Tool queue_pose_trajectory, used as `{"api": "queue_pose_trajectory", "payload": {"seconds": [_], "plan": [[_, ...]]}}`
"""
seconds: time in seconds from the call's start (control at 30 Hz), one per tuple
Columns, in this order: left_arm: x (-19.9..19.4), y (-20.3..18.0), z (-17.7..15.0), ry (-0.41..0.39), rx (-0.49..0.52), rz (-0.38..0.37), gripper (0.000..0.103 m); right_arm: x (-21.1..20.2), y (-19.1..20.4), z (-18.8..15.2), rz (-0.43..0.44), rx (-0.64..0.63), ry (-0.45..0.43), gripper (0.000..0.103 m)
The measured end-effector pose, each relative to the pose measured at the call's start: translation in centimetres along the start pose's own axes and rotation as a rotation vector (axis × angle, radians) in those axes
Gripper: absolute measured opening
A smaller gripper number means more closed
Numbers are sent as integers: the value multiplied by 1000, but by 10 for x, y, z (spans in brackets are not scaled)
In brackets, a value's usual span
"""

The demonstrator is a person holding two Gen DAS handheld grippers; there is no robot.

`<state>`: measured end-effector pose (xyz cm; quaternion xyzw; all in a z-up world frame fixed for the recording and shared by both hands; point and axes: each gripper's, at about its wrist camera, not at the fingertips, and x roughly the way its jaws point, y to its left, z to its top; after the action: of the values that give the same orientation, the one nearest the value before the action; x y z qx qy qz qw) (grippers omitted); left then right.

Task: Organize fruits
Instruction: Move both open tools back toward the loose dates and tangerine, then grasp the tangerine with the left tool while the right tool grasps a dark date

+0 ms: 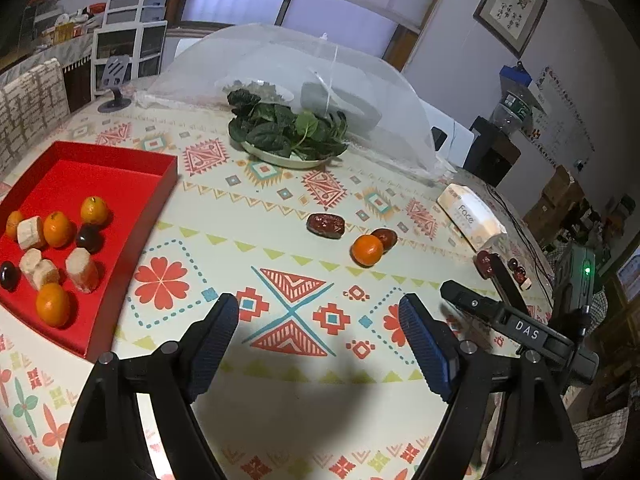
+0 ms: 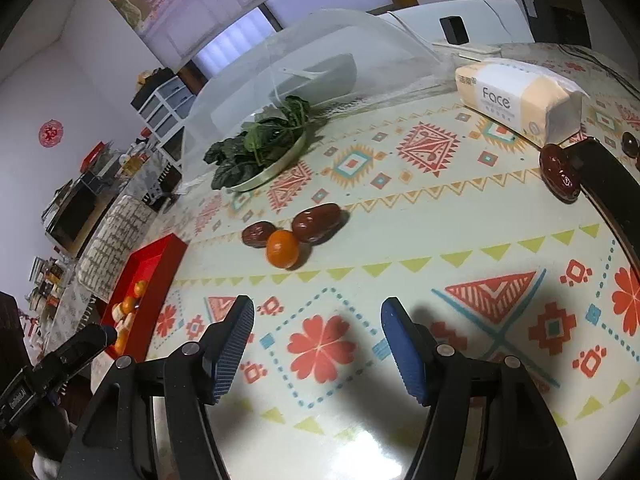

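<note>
— Fruits, where do they lie?
— One loose orange [image 1: 367,250] sits mid-table on the patterned cloth [image 1: 280,216], touching a small date [image 1: 385,238] at its one o'clock; a long date [image 1: 325,225] lies just beside, at ten o'clock. More dates [image 1: 486,263] sit near the tissue pack [image 1: 470,216] at three o'clock.
— And the sorted ones?
— In the red tray [image 1: 132,240] at nine o'clock: oranges [image 1: 58,229], pale chunks [image 1: 82,270], dark round fruits [image 1: 89,238].
— The tongs?
— Left gripper [image 1: 319,312] hangs over the cloth at six o'clock, jaws wide apart, nothing between them. Right gripper [image 2: 317,312] likewise gapes empty, the orange at its twelve o'clock.
— Beyond?
— A plate of greens [image 1: 286,132] at twelve, before a mesh food cover [image 1: 288,64].
</note>
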<state>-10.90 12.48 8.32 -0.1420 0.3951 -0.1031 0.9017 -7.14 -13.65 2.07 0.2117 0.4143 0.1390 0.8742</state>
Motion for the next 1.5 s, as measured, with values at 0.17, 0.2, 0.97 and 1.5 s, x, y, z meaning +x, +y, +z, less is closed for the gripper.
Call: {"api": "queue_pose_trajectory", "payload": {"seconds": [0.17,0.2,0.97,1.5], "plan": [[13,13,2,22,-27,3,82,9,-3,8,-26,-6,12,71],[16,15,2,27,-32,5,81,12,-4,10,-30,-8,14,71],[36,34,10,47,-6,13,82,98,11,67,-94,-26,83,71],[47,13,8,72,49,32,82,101,23,59,-231,-122,72,44]]}}
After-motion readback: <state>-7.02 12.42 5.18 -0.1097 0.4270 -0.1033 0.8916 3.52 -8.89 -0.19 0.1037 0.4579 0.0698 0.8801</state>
